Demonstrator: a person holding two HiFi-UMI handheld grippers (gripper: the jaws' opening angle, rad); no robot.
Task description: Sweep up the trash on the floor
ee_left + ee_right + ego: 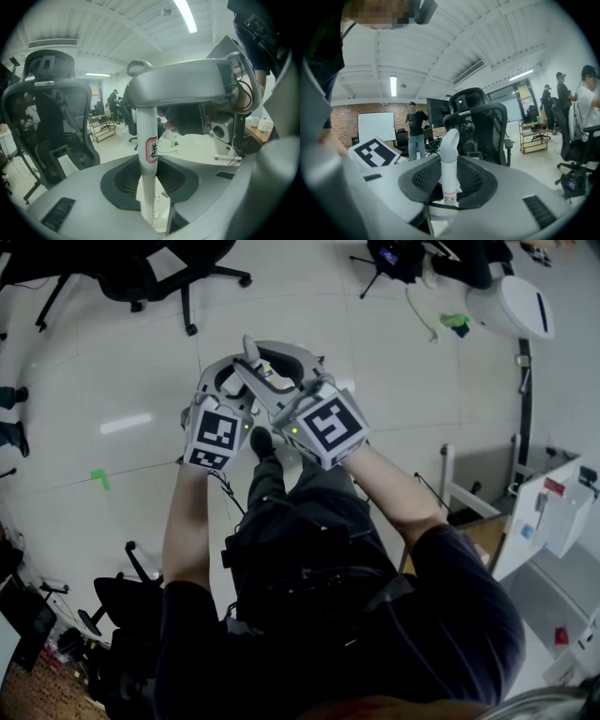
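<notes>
The left gripper [149, 187] and right gripper [449, 180] both clamp the broom handle [147, 126] near its top; it looks stiff, light and slippery.

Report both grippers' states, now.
Left gripper: closed on the white handle.
Right gripper: closed on the white handle, near its tip.

We note a black chair [169, 268] upper left, a green tape mark [99, 480] at left. Whiteboard [376, 125] on brick wall [344, 122]; a person [415, 129] stands just beside it.
</notes>
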